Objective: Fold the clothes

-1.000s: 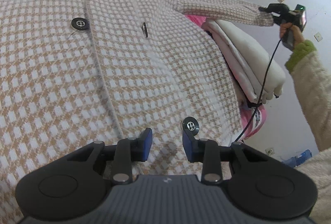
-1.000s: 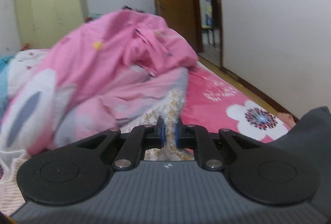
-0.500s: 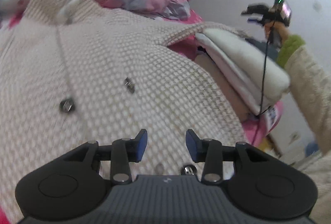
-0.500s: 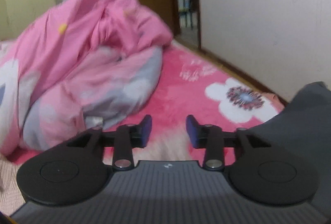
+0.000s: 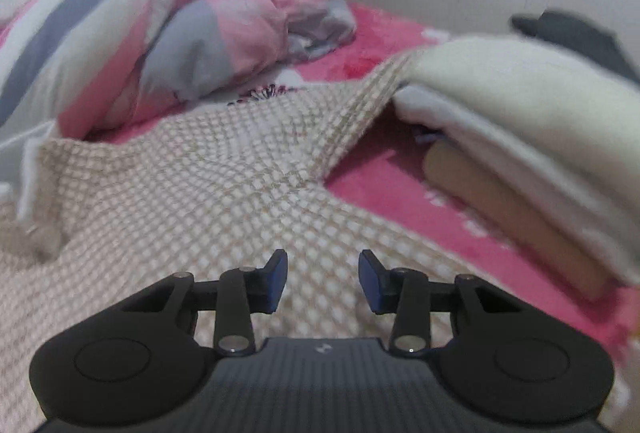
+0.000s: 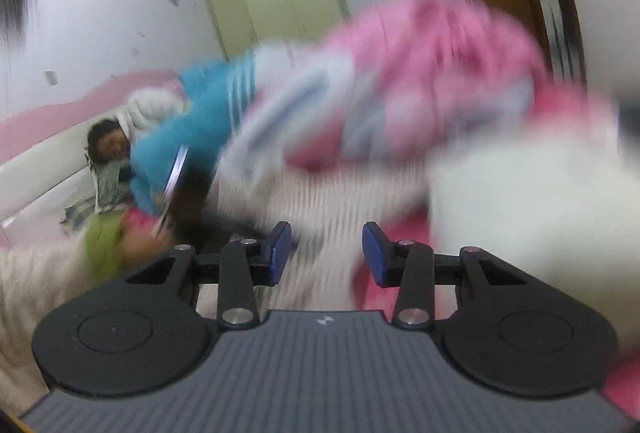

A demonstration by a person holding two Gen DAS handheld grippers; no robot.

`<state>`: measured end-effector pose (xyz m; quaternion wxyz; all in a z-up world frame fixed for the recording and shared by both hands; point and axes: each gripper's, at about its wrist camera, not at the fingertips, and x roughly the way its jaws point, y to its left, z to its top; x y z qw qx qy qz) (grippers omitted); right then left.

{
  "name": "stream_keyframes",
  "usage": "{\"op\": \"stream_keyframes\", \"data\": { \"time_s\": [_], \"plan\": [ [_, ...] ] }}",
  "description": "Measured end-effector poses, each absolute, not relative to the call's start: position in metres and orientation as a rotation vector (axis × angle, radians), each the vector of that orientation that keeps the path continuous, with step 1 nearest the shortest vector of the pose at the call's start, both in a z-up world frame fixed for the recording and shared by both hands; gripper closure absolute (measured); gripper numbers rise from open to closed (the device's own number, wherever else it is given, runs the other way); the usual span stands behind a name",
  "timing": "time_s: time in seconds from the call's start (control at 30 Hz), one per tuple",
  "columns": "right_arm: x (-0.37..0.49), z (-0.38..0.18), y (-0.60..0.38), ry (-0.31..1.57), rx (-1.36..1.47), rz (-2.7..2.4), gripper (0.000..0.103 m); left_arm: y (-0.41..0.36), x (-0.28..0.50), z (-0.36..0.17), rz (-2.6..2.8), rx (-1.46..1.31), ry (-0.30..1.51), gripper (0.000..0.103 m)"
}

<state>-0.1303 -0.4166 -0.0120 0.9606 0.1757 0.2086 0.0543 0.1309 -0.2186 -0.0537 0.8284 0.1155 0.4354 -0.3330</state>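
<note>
- The checked cardigan (image 5: pixel 192 193) lies spread flat on the pink bedspread (image 5: pixel 384 185), filling the near and left part of the left wrist view.
- One sleeve (image 5: pixel 360 101) runs up to the right and rests against a pile of folded cream clothes (image 5: pixel 520 121).
- The left gripper (image 5: pixel 322 279) hovers just above the cardigan, its blue pads wide apart and gripping nothing.
- The right gripper (image 6: pixel 327 253) is likewise spread wide and empty; its view is badly blurred.
- A crumpled pink quilt (image 5: pixel 160 33) is heaped behind the cardigan.
- A green cuff (image 6: pixel 102 245) shows at the left of the right wrist view.
</note>
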Motion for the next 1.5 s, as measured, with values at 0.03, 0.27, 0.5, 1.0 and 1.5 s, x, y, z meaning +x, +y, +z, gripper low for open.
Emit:
{"op": "stream_keyframes", "data": {
  "time_s": [0.03, 0.27, 0.5, 1.0, 1.5],
  "plan": [
    [-0.132, -0.036, -0.412, 0.463, 0.399, 0.084, 0.064, -0.228, 0.138, -0.058, -0.701, 0.265, 0.920, 0.062],
    [-0.134, -0.120, -0.403, 0.585, 0.450, -0.044, 0.049, -0.265, 0.169, -0.081, -0.677, 0.350, 0.885, 0.059],
    [-0.145, -0.108, -0.407, 0.553, 0.585, 0.143, 0.098, -0.260, 0.172, -0.087, -0.670, 0.292, 0.861, 0.057],
    [-0.196, -0.128, -0.434, 0.558, 0.843, -0.049, 0.092, -0.239, 0.155, -0.056, -0.610, 0.240, 0.821, 0.054],
    [-0.097, -0.054, -0.327, 0.528, 0.281, 0.199, 0.092, -0.098, -0.039, -0.022, -0.634, 0.261, 0.773, 0.048]
  ]
}}
